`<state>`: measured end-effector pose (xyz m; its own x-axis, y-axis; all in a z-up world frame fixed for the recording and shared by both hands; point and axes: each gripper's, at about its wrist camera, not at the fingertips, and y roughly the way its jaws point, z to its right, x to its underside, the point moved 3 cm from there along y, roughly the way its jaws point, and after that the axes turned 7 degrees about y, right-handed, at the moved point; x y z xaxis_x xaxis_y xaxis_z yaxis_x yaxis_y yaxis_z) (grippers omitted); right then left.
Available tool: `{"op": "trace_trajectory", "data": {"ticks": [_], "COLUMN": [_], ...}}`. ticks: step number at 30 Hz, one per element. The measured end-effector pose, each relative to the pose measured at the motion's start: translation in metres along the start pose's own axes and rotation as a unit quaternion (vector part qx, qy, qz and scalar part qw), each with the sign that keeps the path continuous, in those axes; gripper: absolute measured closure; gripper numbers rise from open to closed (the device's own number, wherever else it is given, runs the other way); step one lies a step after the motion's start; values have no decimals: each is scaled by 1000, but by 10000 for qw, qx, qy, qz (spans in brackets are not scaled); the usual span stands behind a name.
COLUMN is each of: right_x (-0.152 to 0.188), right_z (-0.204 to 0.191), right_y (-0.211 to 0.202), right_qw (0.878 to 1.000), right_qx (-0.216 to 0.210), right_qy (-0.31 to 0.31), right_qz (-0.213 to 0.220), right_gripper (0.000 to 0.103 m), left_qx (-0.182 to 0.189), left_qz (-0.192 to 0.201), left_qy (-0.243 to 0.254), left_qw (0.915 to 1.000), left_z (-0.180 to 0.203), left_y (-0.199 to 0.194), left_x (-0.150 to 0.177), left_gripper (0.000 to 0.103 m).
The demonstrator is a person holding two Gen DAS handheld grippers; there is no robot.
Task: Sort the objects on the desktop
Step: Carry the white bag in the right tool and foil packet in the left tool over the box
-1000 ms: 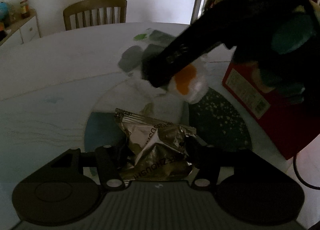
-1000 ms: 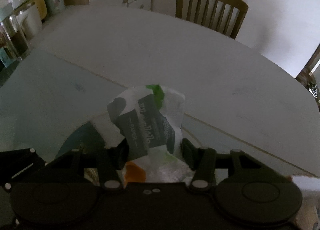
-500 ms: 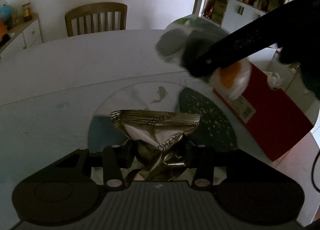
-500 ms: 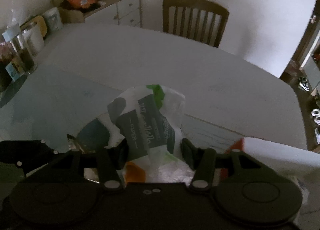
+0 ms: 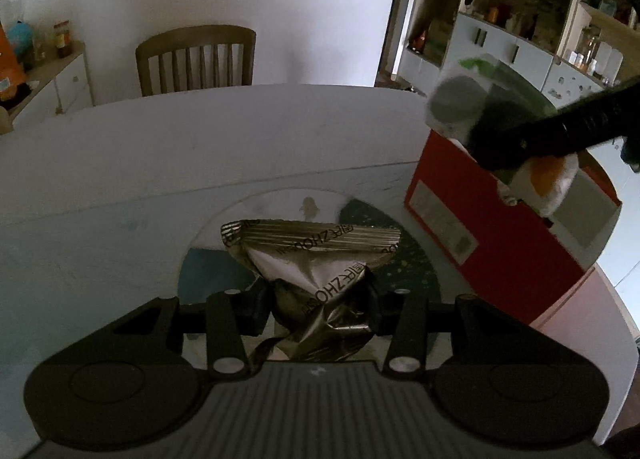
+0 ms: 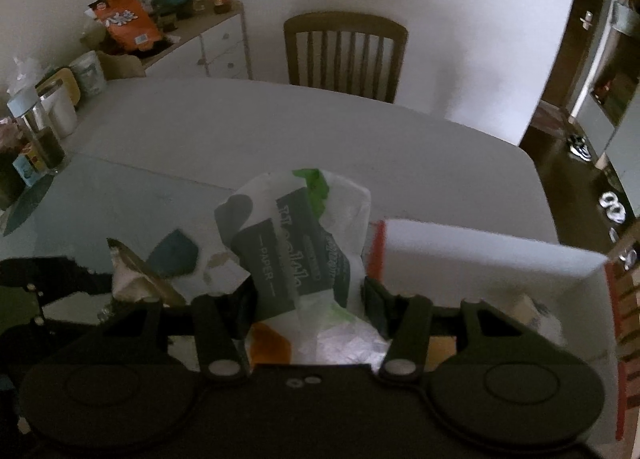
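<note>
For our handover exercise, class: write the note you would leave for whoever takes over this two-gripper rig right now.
Left gripper: shut on the foil wrapper, held above the round mat on the table.
Right gripper: shut on the tissue pack, held at the near edge of the open red box.
Done: both items picked up; something pale already lies in the box, too unclear to name.
Left: release the tissue pack into the box, probably, then place the foil wrapper wherever it belongs.
</note>
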<state>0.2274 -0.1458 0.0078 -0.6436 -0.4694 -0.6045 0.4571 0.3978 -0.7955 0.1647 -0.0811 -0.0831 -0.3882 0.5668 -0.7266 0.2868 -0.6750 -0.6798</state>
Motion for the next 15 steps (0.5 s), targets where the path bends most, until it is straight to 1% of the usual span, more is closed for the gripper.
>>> {"op": "trace_trajectory", "data": {"ticks": [8,15], "right_x": [14,26], "right_z": [33,66], "right_y": [-25,-44], "right_qw": [9997,9988], "right_qx": [200,339], "right_qy": [128,319], "right_qz": [68,167], "right_gripper": [49,49], "left_qx": [11,131], "left_qz": [-23,32], "left_qy": [75,264], "left_qw": [10000,9996], "left_z": [22,58], "left_y": [-10,-18], "left_x": [-14,-37], "left_gripper": [59,59]}}
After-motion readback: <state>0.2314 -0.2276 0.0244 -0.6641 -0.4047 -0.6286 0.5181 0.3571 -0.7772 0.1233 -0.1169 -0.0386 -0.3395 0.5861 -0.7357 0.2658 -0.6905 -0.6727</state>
